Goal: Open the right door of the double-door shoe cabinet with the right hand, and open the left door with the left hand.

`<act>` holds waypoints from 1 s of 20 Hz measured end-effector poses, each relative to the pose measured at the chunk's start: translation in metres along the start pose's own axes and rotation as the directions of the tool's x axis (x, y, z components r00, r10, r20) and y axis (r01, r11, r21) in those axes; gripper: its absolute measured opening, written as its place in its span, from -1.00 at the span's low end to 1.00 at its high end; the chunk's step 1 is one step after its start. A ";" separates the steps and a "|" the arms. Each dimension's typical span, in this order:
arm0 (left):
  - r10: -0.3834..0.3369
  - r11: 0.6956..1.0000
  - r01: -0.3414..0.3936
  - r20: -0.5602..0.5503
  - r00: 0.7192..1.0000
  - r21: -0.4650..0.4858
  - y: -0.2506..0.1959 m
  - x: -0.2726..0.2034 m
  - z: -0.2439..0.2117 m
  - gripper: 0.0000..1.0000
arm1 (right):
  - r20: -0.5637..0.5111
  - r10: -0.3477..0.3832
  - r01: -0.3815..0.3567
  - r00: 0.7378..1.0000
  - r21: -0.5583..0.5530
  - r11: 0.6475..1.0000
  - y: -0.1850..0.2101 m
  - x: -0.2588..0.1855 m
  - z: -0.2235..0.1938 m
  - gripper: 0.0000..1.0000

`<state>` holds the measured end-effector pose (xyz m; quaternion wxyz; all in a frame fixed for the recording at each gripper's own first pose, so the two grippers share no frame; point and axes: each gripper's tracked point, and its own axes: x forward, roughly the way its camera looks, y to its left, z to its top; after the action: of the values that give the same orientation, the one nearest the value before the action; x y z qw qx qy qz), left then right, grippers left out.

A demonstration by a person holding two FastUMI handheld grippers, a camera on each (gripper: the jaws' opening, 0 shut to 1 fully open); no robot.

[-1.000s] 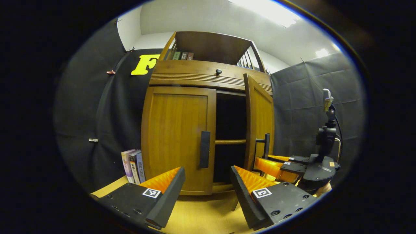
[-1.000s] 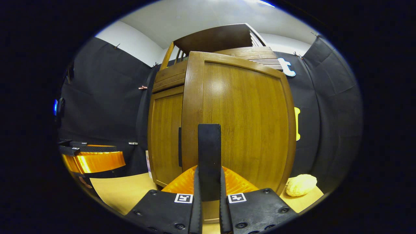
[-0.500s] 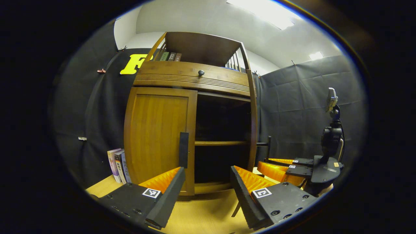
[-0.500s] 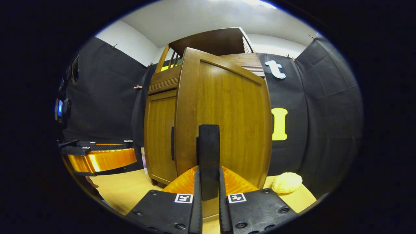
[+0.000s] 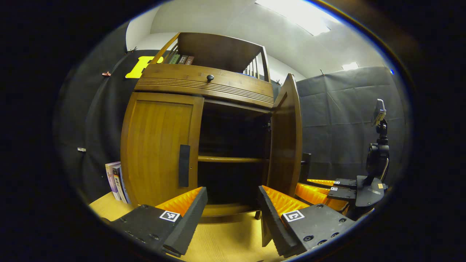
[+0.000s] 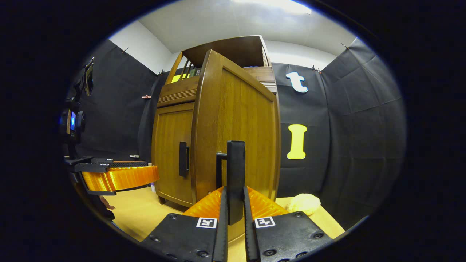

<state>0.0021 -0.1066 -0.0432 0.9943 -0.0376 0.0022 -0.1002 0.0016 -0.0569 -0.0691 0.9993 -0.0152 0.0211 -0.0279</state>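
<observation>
A brown wooden shoe cabinet [image 5: 204, 85] stands on the light table. Its right door [image 5: 285, 138] is swung wide, past edge-on, baring a dark inside with one shelf [image 5: 229, 159]. In the right gripper view my right gripper [image 6: 235, 214] is shut on that door's dark bar handle [image 6: 235, 171], with the door's [image 6: 240, 131] outer face rising behind it. The left door [image 5: 156, 145] is closed, its dark handle [image 5: 184, 165] upright near its right edge. My left gripper [image 5: 231, 213] is open, low before the cabinet and apart from that handle. It also appears sideways as the left gripper [image 6: 116, 176].
Several books [image 5: 115, 181] lean against the cabinet's left side, and more books [image 5: 181, 59] stand on its top shelf. A drawer knob [image 5: 210, 77] sits above the doors. A pale lumpy object [image 6: 304, 203] lies on the table beside the right door.
My right gripper has pulled the right door from half open to wide open. The left gripper has drifted right, so the left door's handle now sits further left in its view.
</observation>
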 end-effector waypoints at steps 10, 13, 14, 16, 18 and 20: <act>-0.028 1.000 0.028 -0.008 1.000 0.008 -0.020 0.006 -0.002 0.67 | 0.048 -0.181 0.181 0.982 0.001 0.983 -0.079 -0.026 0.015 -0.46; -0.030 0.999 0.030 0.008 1.000 0.012 -0.028 0.011 0.006 0.74 | 0.082 -0.252 0.254 0.964 -0.019 0.967 -0.106 -0.035 0.023 -0.87; -0.038 0.999 0.038 0.012 0.999 0.009 -0.032 0.012 0.007 0.74 | 0.090 -0.267 0.271 0.959 -0.036 0.962 -0.113 -0.038 0.025 -0.66; -0.052 0.999 0.052 0.016 0.999 0.006 -0.042 0.014 0.008 0.67 | 0.100 -0.293 0.299 0.951 -0.058 0.952 -0.126 -0.045 0.028 -0.66; -0.062 0.998 0.062 0.014 0.998 0.003 -0.050 0.018 0.009 0.74 | 0.100 -0.302 0.308 0.948 -0.054 0.950 -0.137 -0.050 0.029 -0.67; -0.072 0.997 0.072 0.011 0.997 -0.001 -0.056 0.019 0.007 0.67 | 0.064 -0.284 0.286 0.957 -0.020 0.958 -0.139 -0.055 0.024 -0.84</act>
<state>0.0098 -0.1648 -0.0315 0.9899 -0.0391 -0.0042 -0.1359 -0.0603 -0.1921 -0.0385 0.9847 -0.0336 -0.0112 -0.1707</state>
